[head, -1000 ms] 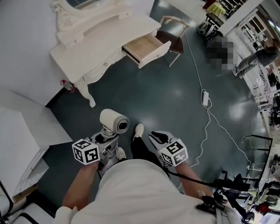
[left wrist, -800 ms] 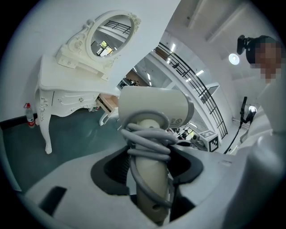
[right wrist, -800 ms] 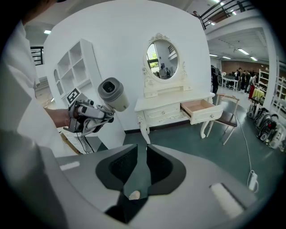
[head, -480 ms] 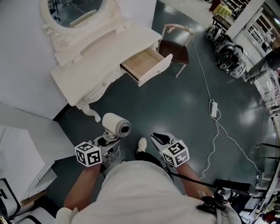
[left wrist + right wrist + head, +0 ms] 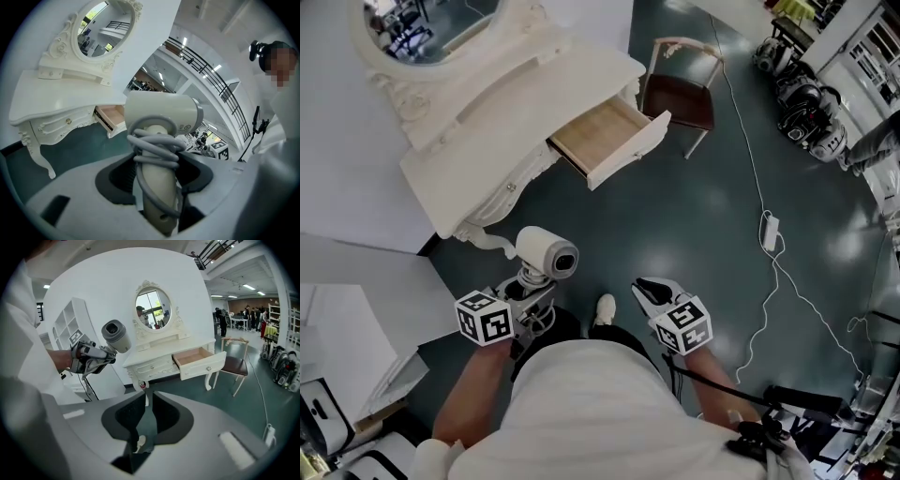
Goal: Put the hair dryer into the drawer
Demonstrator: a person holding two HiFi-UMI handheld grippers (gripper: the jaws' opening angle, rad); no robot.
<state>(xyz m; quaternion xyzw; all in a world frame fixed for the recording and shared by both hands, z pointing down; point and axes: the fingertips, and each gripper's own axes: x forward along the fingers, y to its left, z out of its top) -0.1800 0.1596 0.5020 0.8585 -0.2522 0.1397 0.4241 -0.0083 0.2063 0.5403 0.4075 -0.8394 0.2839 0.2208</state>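
Seen from above, the left gripper (image 5: pixel 528 284) clasps the handle of a white hair dryer (image 5: pixel 546 253), its grey cord (image 5: pixel 157 147) wound round that handle; the right gripper (image 5: pixel 649 289) carries nothing, its jaws seemingly pressed together; the drawer (image 5: pixel 600 141) of the white dressing table (image 5: pixel 516 89) stands pulled out, well apart from the dryer.

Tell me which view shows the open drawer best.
The head view: it looks down into the drawer, so its whole wooden inside and front panel show. The right gripper view shows it from the front at a low angle, with part of the inside. The left gripper view shows only a part beside the hair dryer.
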